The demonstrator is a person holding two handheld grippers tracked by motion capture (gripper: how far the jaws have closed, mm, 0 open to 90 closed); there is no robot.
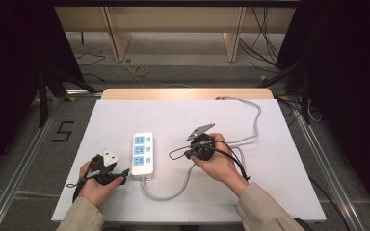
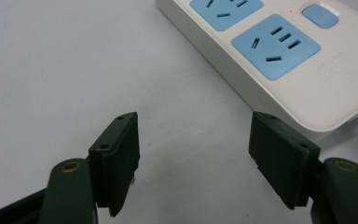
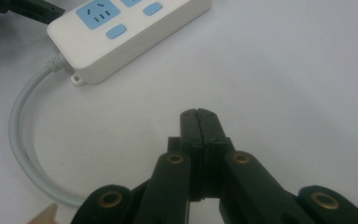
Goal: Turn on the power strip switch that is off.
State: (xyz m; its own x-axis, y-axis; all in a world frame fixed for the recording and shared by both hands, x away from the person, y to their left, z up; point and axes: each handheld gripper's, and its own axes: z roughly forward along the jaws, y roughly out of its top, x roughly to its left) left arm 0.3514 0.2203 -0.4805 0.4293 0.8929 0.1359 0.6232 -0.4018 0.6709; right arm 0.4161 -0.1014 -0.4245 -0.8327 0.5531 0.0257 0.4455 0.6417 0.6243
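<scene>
Two grippers on the white table [image 1: 125,115], one in each of my hands. The power strip [image 1: 142,153] lies a little left of centre in the high view, long axis running up the frame, with three blue sockets down its face and small blue switches beside them. Its grey cable [image 1: 173,192] leaves the lower end, loops down and to the right, then climbs to the upper right and off the far edge of the table.

My left gripper [image 1: 121,177] sits at lower left of the high view, just beside the strip's lower end, held low in my left hand [image 1: 94,185]. In the left gripper view the jaws stand wide apart with bare table between the pads; nothing is held. The strip's near corner [image 2: 303,93] fills the upper right of that view, very close to the right-hand jaw (I cannot tell whether they touch).

My right gripper [image 1: 189,153] is right of centre in the high view, in my right hand [image 1: 219,161], its tips pointing left toward the strip and well apart from it. In the right gripper view [image 3: 199,121] the jaws are pressed fully together, pad to pad, with nothing between them. The strip [image 3: 135,32] lies at upper left of that view, cable [image 3: 21,140] curving down the left side.

Beige sleeves [image 1: 265,209] enter from the bottom of the frame.
</scene>
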